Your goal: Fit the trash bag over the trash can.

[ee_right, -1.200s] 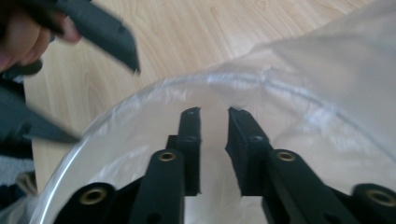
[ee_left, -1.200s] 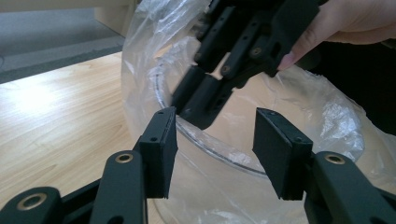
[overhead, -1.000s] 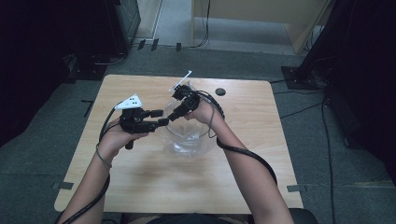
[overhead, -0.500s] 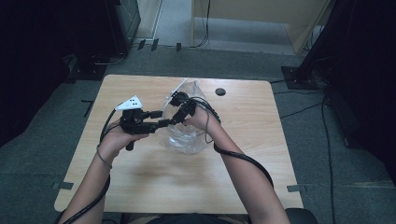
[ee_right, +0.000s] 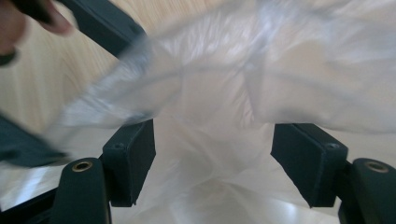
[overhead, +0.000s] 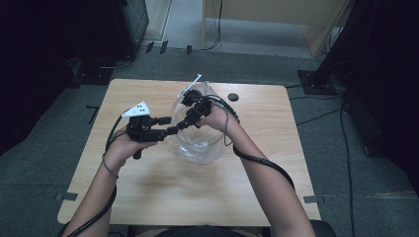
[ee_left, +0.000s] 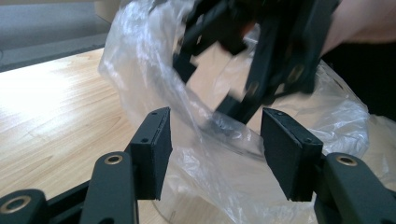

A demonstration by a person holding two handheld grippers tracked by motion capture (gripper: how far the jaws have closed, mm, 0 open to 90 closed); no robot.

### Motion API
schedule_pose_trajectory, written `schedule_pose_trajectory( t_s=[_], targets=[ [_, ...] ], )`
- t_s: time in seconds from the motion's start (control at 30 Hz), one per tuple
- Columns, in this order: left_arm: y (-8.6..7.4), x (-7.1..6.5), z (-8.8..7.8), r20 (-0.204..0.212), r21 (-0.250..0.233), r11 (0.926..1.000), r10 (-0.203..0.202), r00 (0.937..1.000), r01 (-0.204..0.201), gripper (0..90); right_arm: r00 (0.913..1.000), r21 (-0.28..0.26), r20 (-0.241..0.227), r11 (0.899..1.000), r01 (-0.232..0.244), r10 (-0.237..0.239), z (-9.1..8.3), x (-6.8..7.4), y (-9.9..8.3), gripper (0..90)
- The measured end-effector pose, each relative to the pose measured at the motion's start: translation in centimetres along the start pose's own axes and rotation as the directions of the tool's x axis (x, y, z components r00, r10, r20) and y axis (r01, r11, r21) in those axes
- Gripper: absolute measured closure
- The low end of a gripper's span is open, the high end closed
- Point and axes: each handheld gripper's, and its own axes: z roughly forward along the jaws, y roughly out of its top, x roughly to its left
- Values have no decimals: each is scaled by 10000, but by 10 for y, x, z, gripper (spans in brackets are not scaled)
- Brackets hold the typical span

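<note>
On the wooden table (overhead: pixel 148 197), a clear plastic bag (overhead: pixel 200 143) is standing mouth-up; left gripper (ee_left: pixel 212 140) and right gripper (ee_right: pixel 212 158) are both hanging spread around its film.

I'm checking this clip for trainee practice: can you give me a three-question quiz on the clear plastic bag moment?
1. True or false: the left gripper is shut on the clear, crinkled plastic bag.
2. Multiple choice: the small round black disc lies on the light wooden table A) inside the bag, B) apart from the bag, nearer the far edge, C) under the left hand.
3. Fill in: in the right gripper view, the right gripper has its jaws ____, with bag film showing between them.

Key: 1 false, its jaws stand open with film between them; 2 B; 3 open.
</note>
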Motion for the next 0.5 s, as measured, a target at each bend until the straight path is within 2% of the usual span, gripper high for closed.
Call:
schedule_pose_trajectory(
  t_s=[0.17,0.27,0.33,0.43,0.5],
  targets=[
    [-1,1,0,48,-42,10000,-78,10000,78,432,9999,-87,105,10000,22,-21,-22,-6,-1,305],
    [-1,1,0,55,-42,9999,-96,9999,96,432,9998,-728,156,9973,103,-92,-36,-10,-2,309],
    [-1,1,0,49,-44,9999,-94,9999,95,432,9994,-1237,317,9921,207,-169,-44,-13,-2,309],
    [0,1,0,38,-22,10000,-77,10000,77,433,9949,-1778,873,9819,651,-502,-48,-17,-3,299],
    [0,1,-1,16,-19,10000,-66,10000,66,433,9934,-2026,1023,9767,710,-510,-48,-20,-3,294]
  ],
)
